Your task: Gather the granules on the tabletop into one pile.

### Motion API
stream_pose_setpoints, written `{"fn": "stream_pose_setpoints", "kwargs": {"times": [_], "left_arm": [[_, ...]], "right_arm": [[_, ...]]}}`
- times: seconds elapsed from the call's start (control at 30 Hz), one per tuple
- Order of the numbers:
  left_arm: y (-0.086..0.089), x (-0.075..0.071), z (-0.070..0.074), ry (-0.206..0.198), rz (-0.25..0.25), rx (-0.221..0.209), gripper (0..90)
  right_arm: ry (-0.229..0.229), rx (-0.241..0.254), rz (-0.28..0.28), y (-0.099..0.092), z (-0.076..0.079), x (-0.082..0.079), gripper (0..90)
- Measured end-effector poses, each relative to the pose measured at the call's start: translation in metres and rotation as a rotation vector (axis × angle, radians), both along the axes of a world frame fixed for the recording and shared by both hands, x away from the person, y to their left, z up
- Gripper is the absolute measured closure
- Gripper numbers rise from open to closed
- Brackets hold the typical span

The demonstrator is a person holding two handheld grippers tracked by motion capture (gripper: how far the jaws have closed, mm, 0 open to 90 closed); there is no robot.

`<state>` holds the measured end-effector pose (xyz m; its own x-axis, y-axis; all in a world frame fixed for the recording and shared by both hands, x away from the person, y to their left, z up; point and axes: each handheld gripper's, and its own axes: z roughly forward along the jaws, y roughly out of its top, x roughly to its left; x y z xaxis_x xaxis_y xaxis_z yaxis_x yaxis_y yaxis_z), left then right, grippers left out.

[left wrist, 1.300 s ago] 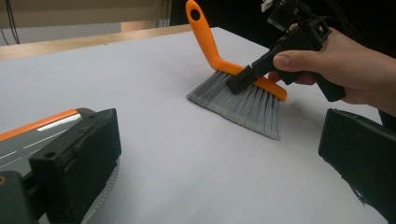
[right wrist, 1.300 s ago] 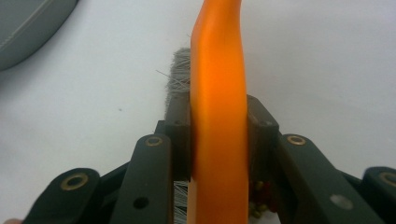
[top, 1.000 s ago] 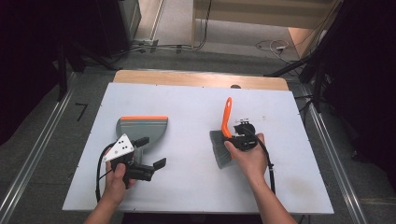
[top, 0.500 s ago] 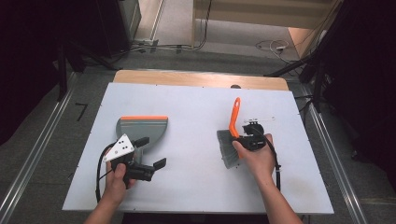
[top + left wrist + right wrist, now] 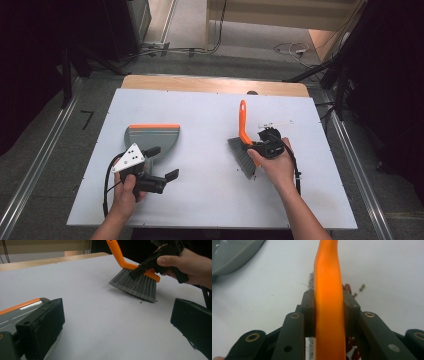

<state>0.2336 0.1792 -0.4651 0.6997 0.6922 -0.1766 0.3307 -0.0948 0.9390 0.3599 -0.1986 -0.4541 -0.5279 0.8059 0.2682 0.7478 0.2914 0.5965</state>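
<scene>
A hand brush with an orange handle (image 5: 243, 120) and grey bristles (image 5: 242, 159) stands on the white table, right of centre. My right gripper (image 5: 259, 147) is shut on the handle (image 5: 328, 302) just above the bristles. The brush (image 5: 136, 282) leans with its bristles on the table. A grey dustpan with an orange lip (image 5: 151, 136) lies left of centre. My left gripper (image 5: 162, 163) is open just in front of the dustpan, which sits beside its left jaw (image 5: 15, 312). Nothing is between its jaws.
Small dark crumbs (image 5: 142, 301) lie at the bristle tips. Red bits (image 5: 348, 288) and tan pellets (image 5: 362, 286) show under the brush. The white tabletop (image 5: 210, 200) ends in a wooden strip (image 5: 200, 82) at the far edge. Metal rails run along both sides.
My right gripper carried the brush a little to the right, then swung the handle back towards the left. The left gripper and dustpan stayed put.
</scene>
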Motion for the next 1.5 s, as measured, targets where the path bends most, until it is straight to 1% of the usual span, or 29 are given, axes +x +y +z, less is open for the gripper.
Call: {"fn": "stream_pose_setpoints", "kwargs": {"times": [0.07, 0.2, 0.3, 0.33, 0.4, 0.43, 0.47, 0.53, 0.63, 0.67, 0.7, 0.73, 0.77, 0.83, 0.87, 0.93, 0.97, 1.03, 1.07, 1.13, 1.2, 1.27, 1.5], "left_arm": [[0.0, 0.0, 0.0, 0.001, 0.001, -0.001, 0.0], [0.001, 0.0, 0.0, -0.001, 0.001, -0.002, 0.0], [0.001, 0.0, 0.0, 0.0, 0.0, 0.0, 0.0], [0.001, 0.0, 0.0, 0.001, 0.001, -0.001, 0.0], [0.0, 0.0, 0.0, 0.002, 0.001, -0.001, 0.0], [0.0, 0.0, 0.0, 0.002, 0.001, -0.002, 0.0], [0.0, 0.0, 0.0, 0.002, 0.002, -0.002, 0.0], [-0.001, 0.0, 0.0, 0.002, 0.003, -0.003, 0.0], [-0.001, 0.0, -0.001, 0.003, 0.001, -0.004, 0.0], [-0.002, 0.0, 0.0, 0.001, 0.001, -0.003, 0.0], [-0.002, 0.0, 0.0, 0.0, 0.002, -0.001, 0.0], [-0.002, 0.0, 0.0, -0.002, 0.002, -0.002, 0.0], [-0.003, 0.0, 0.0, -0.005, -0.001, -0.001, 0.0], [-0.003, 0.0, 0.0, -0.004, -0.002, 0.005, 0.0], [-0.003, 0.0, 0.0, -0.001, -0.003, 0.006, 0.0], [-0.003, 0.0, 0.0, -0.001, -0.002, 0.005, 0.0], [-0.003, 0.0, 0.0, -0.001, -0.002, 0.006, 0.0], [-0.003, 0.0, 0.0, -0.003, -0.002, 0.004, 0.0], [-0.003, -0.001, 0.0, -0.003, -0.003, 0.004, 0.0], [-0.004, -0.001, -0.001, -0.003, -0.002, 0.004, 0.0], [-0.004, -0.001, -0.001, -0.002, -0.003, 0.005, 0.0], [-0.004, -0.001, -0.001, -0.002, -0.003, 0.003, 0.0], [-0.004, 0.0, -0.001, 0.0, -0.003, 0.007, 0.0]], "right_arm": [[-0.023, -0.019, 0.033, 0.001, 0.008, -0.001, 68.1], [-0.055, -0.018, 0.099, -0.003, 0.025, -0.007, 68.1], [-0.073, -0.023, 0.187, -0.009, 0.035, -0.013, 68.1], [-0.083, -0.033, 0.226, -0.011, 0.037, -0.016, 68.1], [-0.094, -0.075, 0.3, -0.012, 0.041, -0.022, 68.1], [-0.107, -0.099, 0.345, -0.013, 0.041, -0.026, 68.2], [-0.132, -0.123, 0.399, -0.013, 0.04, -0.03, 68.2], [-0.155, -0.169, 0.487, -0.014, 0.038, -0.037, 68.2], [-0.163, -0.223, 0.582, -0.015, 0.032, -0.045, 68.3], [-0.155, -0.232, 0.6, -0.016, 0.03, -0.048, 68.3], [-0.158, -0.233, 0.638, -0.016, 0.026, -0.048, 68.3], [-0.146, -0.234, 0.654, -0.017, 0.023, -0.049, 68.3], [-0.142, -0.233, 0.671, -0.017, 0.02, -0.05, 68.4], [-0.108, -0.224, 0.687, -0.017, 0.014, -0.048, 68.4], [-0.101, -0.224, 0.69, -0.017, 0.011, -0.047, 68.4], [-0.12, -0.219, 0.712, -0.017, 0.006, -0.044, 68.4], [-0.127, -0.206, 0.713, -0.018, 0.005, -0.04, 68.3], [-0.143, -0.21, 0.713, -0.02, 0.002, -0.034, 68.0], [-0.156, -0.201, 0.722, -0.021, 0.001, -0.031, 67.9], [-0.166, -0.199, 0.728, -0.021, 0.0, -0.026, 67.8], [-0.181, -0.207, 0.742, -0.02, 0.0, -0.02, 67.7], [-0.185, -0.211, 0.743, -0.02, 0.0, -0.015, 67.7], [-0.183, -0.197, 0.747, -0.018, -0.002, 0.002, 67.6]]}}
